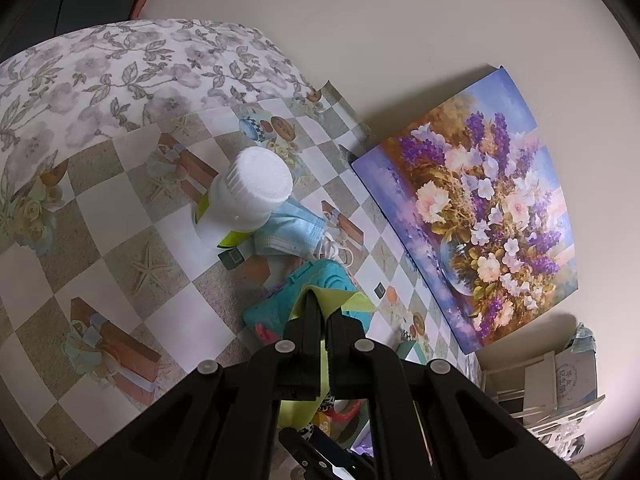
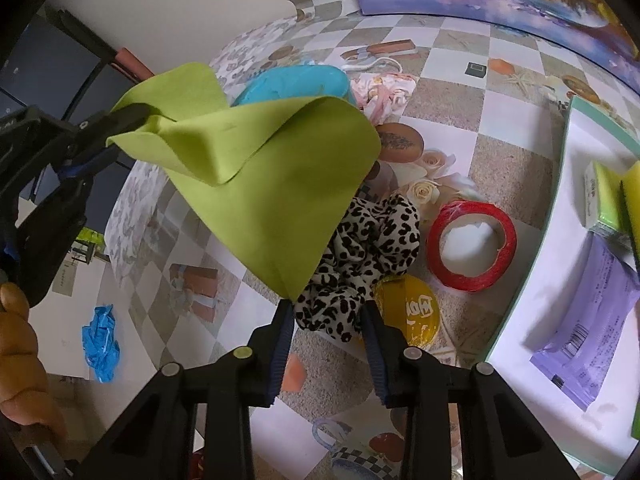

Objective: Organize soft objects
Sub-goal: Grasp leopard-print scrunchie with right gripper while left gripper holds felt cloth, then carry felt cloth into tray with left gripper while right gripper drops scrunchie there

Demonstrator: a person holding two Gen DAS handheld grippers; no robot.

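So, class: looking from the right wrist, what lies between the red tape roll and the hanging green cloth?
In the right wrist view, a leopard-print fabric piece lies bunched on the table between the red tape roll and the green cloth.

Counts, both wrist views combined:

- Green cloth [image 2: 276, 184]: 1, hanging mid-air.
- Grippers: 2, left gripper [image 1: 324, 312] and right gripper [image 2: 326, 320].
- Leopard-print fabric [image 2: 372, 248]: 1, centre.
- Red tape roll [image 2: 472, 246]: 1, right of the leopard fabric.
- Yellow round lid [image 2: 416, 312]: 1, near side of the tape.
- Turquoise case [image 2: 292, 84]: 1, far side.
- Pink floral fabric [image 2: 384, 88]: 1, just right of the case.
- White bottle [image 1: 248, 196]: 1.
- Blue face mask [image 1: 292, 232]: at least 1; bunched, cannot tell if more.
- Crumpled blue glove [image 2: 100, 344]: 1, far left.
- Flower painting [image 1: 480, 200]: 1.
- Tray [image 2: 560, 184]: 1, right.
- Sponges [image 2: 608, 196]: 2 in the tray.
- Purple packet [image 2: 592, 320]: 1 in the tray.
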